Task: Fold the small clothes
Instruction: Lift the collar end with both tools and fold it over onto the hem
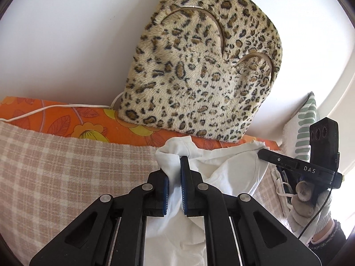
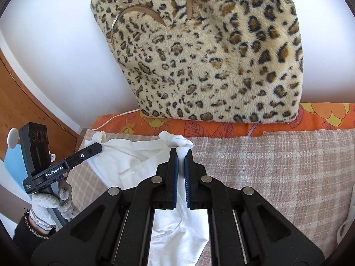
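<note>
A small white garment [image 1: 230,173] lies on a beige checked blanket [image 1: 66,168]. My left gripper [image 1: 175,161] is shut on a bunched corner of the white garment. My right gripper [image 2: 182,153] is shut on the other bunched corner of the garment [image 2: 137,155]. In the left wrist view the right gripper [image 1: 261,151] pinches the cloth's far right edge. In the right wrist view the left gripper [image 2: 98,147] pinches the cloth's far left corner. The garment hangs stretched between the two grippers, low over the blanket.
A leopard-print cushion [image 1: 199,66] leans on the white wall behind. An orange flowered sheet [image 1: 93,122] with a white cord [image 1: 44,109] runs along the back. A green-striped pillow [image 1: 304,128] stands at right. A wooden panel [image 2: 24,102] is at left.
</note>
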Tool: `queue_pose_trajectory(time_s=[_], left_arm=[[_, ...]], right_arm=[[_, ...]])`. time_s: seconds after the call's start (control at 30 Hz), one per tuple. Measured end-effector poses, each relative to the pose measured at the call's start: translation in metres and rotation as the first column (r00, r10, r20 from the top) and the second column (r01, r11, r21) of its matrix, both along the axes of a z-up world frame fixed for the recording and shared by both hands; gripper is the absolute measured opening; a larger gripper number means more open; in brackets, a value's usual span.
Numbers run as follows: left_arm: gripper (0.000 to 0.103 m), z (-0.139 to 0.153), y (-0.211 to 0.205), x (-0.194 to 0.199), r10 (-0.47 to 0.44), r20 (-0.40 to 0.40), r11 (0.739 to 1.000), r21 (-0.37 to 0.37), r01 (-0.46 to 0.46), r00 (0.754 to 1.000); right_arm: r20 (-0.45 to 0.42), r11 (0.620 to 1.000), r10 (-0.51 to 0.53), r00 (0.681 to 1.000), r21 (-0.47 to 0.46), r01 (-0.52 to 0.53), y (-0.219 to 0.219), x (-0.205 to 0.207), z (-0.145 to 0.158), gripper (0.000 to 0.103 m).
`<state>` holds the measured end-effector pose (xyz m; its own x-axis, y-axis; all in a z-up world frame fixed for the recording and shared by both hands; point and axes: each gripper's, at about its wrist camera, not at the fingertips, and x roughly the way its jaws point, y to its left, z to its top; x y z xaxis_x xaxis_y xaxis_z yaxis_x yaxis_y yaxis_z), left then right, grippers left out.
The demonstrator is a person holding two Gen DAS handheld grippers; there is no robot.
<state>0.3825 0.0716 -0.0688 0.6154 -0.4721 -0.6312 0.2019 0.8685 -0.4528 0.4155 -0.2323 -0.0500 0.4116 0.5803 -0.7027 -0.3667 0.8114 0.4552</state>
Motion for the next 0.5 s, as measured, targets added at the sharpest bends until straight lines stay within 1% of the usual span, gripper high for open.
queue_pose_trajectory(time_s=[0.27, 0.4, 0.5], left_arm=[[0.008, 0.018, -0.008, -0.037, -0.013, 0.003, 1.0, 0.01, 0.013, 1.0], [0.008, 0.024, -0.015, -0.059, -0.02, 0.007, 0.999, 0.025, 0.02, 1.0], [0.008, 0.027, -0.015, -0.074, -0.015, 0.005, 1.0, 0.023, 0.015, 1.0]], right_arm=[[0.014, 1.0, 0.012, 1.0, -0.008, -0.012, 0.002, -0.046, 0.03, 0.006], [0.028, 0.999, 0.031, 0.999, -0.035, -0.03, 0.009, -0.07, 0.038, 0.006], [0.031, 0.998, 0.042, 0.999, -0.044, -0.04, 0.011, -0.088, 0.043, 0.006]])
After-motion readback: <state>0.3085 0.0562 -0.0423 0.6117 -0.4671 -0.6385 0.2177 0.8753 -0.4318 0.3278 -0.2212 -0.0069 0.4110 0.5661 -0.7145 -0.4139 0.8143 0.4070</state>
